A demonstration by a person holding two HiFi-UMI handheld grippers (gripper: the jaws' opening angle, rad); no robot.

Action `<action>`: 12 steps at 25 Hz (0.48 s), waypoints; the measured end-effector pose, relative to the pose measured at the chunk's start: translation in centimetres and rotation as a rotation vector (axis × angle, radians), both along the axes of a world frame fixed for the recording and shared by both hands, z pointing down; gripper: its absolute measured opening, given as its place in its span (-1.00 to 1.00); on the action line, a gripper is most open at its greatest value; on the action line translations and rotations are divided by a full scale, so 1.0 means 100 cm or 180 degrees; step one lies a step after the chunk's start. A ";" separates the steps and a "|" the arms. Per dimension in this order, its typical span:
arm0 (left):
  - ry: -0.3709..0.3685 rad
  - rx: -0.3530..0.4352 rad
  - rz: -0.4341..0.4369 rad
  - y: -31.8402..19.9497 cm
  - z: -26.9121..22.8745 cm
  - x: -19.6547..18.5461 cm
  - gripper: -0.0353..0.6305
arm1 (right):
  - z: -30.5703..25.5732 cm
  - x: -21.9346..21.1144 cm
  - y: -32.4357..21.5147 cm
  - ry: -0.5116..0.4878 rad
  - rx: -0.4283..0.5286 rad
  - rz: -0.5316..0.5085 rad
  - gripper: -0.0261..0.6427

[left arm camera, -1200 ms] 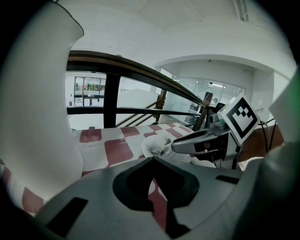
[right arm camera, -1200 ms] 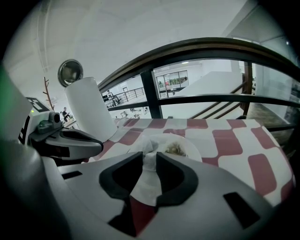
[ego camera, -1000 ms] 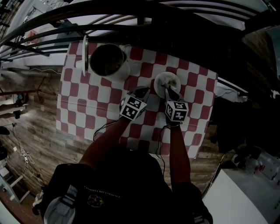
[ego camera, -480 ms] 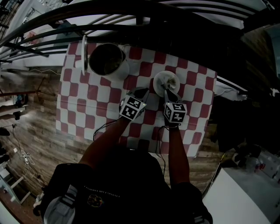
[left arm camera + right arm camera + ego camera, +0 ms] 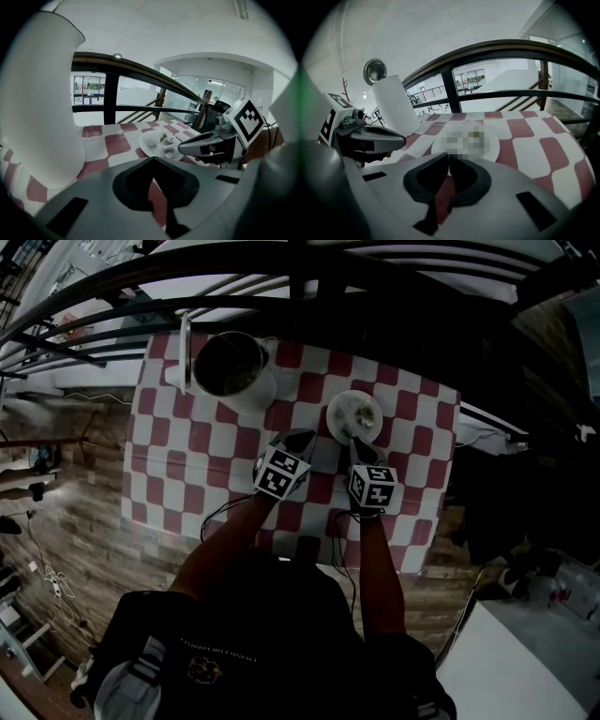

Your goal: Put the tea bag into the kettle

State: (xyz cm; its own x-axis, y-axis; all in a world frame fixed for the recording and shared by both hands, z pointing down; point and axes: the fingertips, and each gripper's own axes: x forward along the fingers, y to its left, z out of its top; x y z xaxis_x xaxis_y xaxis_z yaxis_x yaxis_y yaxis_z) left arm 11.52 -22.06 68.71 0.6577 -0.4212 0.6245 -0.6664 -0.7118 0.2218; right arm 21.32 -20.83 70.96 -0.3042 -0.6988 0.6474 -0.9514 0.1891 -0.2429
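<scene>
While right tool (image 5: 354,440) hangs closed by plate (image 5: 341,405) edge | kettle (image 5: 264,388) far-left corner

The kettle (image 5: 37,103) is running off the left side of the left gripper view, so its far flank is staying out of sight. A mosaic is blurring whatever is lying on the plate (image 5: 490,152) in the right gripper view. In the head view those contents are showing too small to identify, and the person's arms (image 5: 375,559) are covering part of the tablecloth's (image 5: 187,456) near edge.
</scene>
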 end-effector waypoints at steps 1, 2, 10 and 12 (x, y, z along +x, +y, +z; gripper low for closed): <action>0.0000 0.0003 -0.0002 0.002 0.000 -0.001 -0.88 | 0.000 0.000 0.002 -0.0003 0.0000 -0.0001 -0.85; 0.0002 0.0006 -0.0006 0.004 0.000 -0.002 -0.88 | -0.001 -0.001 0.005 -0.0006 0.0001 -0.0003 -0.85; -0.0003 0.0059 -0.0047 0.021 -0.009 -0.008 -0.88 | -0.009 -0.005 0.025 -0.0007 0.0031 -0.0056 -0.85; 0.0002 0.0075 -0.0066 0.026 -0.011 -0.009 -0.88 | -0.010 -0.006 0.029 -0.0006 0.0044 -0.0076 -0.85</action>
State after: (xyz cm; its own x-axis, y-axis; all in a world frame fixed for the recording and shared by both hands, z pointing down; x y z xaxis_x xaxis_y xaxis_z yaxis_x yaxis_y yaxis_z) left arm 10.61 -19.47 67.65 0.6491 -0.4494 0.6138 -0.6810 -0.7028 0.2057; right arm 20.68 -17.90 69.95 -0.3219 -0.7003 0.6371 -0.9462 0.2150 -0.2418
